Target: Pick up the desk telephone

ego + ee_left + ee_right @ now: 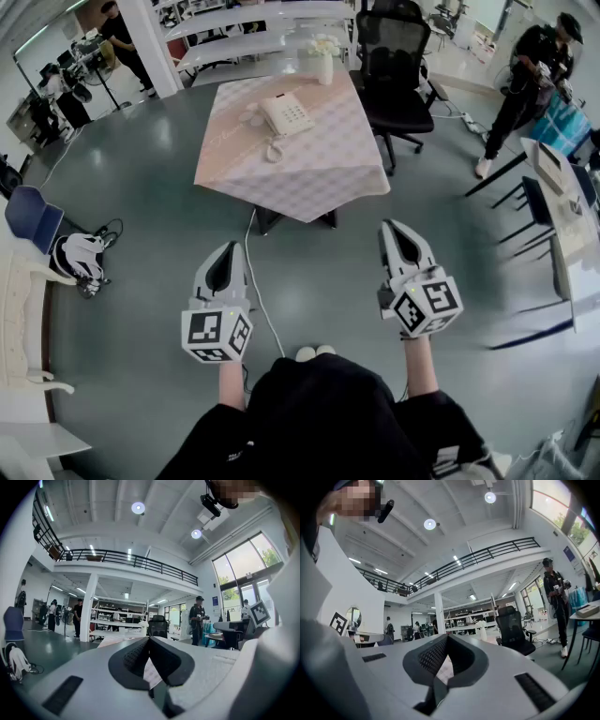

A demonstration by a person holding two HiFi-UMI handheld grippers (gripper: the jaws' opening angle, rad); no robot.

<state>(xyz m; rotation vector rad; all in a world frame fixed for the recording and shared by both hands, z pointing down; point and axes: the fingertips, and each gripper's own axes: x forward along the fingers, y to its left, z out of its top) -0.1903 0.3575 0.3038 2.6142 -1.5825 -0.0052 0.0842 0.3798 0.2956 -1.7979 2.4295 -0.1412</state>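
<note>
A white desk telephone (286, 116) with a coiled cord (275, 148) sits on a small table (319, 178) covered by a pale checked cloth, far ahead of me in the head view. My left gripper (228, 249) and right gripper (391, 230) are held side by side well short of the table, over the grey floor. Both point level toward the table with jaws shut and nothing between them. In the left gripper view my left gripper (149, 639) shows closed tips, and the right gripper (446, 637) does too in its own view.
A white vase with flowers (324, 58) stands at the table's far edge. A black office chair (397, 66) is behind the table on the right. A cable (260, 281) runs across the floor from the table. People stand at the back left and right (525, 84). A desk (572, 225) lies right.
</note>
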